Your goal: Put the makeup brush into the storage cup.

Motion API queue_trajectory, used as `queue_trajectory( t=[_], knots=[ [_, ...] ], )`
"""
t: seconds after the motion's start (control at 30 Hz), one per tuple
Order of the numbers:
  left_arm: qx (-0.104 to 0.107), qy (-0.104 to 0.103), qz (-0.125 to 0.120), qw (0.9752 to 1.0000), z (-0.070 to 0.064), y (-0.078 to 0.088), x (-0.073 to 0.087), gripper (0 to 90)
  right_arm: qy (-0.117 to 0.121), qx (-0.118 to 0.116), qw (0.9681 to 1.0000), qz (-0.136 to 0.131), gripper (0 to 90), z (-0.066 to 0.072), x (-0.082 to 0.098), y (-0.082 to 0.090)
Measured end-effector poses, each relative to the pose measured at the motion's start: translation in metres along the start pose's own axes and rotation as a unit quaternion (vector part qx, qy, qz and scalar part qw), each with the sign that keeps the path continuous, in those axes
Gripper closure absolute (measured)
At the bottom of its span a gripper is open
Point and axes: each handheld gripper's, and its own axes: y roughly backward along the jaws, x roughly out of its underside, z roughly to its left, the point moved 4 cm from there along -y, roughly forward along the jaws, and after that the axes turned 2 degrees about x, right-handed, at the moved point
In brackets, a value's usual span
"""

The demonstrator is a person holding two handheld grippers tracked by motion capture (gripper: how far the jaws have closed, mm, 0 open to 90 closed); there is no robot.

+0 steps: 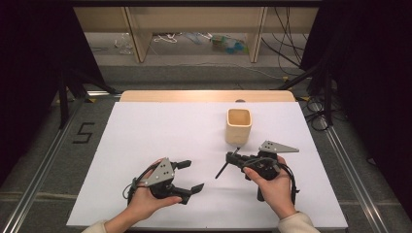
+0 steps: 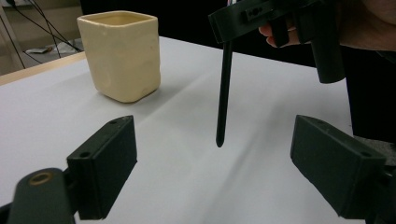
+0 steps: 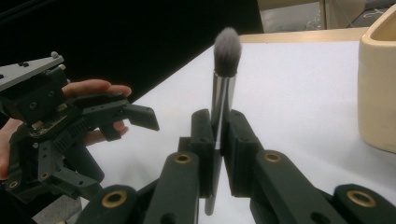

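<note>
The left hand-held gripper [image 1: 187,175] is nearest, its jaws wide and empty. Beside it, the right hand-held gripper [image 1: 232,158] is clamped on a makeup brush [image 3: 223,88]; the handle slants down toward the table [image 1: 145,131]. The cream cup [image 1: 238,125] stands just beyond this gripper, so the right hand is nearer.

Open room is offered by the white sheet [image 1: 145,131] across its whole left and far-left part. The far right is blocked by the cream square cup [image 1: 238,125], which stands upright. Just in front of it the way is barred by the makeup brush [image 1: 227,164], clamped in the right gripper [image 1: 234,158]. A bare strip is left between the brush handle and the spread left gripper [image 1: 189,175].
</note>
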Motion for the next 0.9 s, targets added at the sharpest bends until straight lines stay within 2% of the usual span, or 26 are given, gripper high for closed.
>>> queue_trajectory(
  t=[0.03,0.1,0.27,0.33,0.47,0.5,0.53,0.9],
  knots=[
    [-0.001,-0.002,-0.001,1.0,0.0,0.001,0.0,14.6,-0.004,0.0,1.0,0.002,83.8,0.001,0.0,0.001],
    [-0.001,-0.002,-0.007,1.0,0.0,0.004,-0.002,14.6,0.009,0.006,0.9999,-0.001,83.8,-0.002,-0.001,0.0],
    [-0.008,-0.001,-0.012,0.9999,0.0,0.012,-0.003,14.6,-0.003,0.003,1.0,0.002,83.8,0.0,-0.001,0.003],
    [-0.009,0.0,-0.014,0.9999,0.0,0.013,-0.003,14.6,0.004,0.005,1.0,-0.001,83.8,-0.001,-0.002,0.003],
    [-0.011,0.003,-0.019,0.9998,0.001,0.018,-0.004,14.6,-0.002,0.003,1.0,0.0,83.8,-0.001,-0.003,0.004],
    [-0.011,0.003,-0.02,0.9997,0.001,0.019,-0.004,14.6,0.006,0.003,1.0,-0.006,83.8,-0.002,-0.003,0.004],
    [-0.012,0.004,-0.021,0.9997,0.001,0.02,-0.004,14.6,-0.002,0.003,1.0,0.0,83.7,-0.001,-0.003,0.005],
    [-0.021,0.002,-0.033,0.9993,0.006,0.041,-0.003,14.6,0.004,0.004,1.0,-0.006,83.8,-0.002,-0.004,0.006]
  ],
)
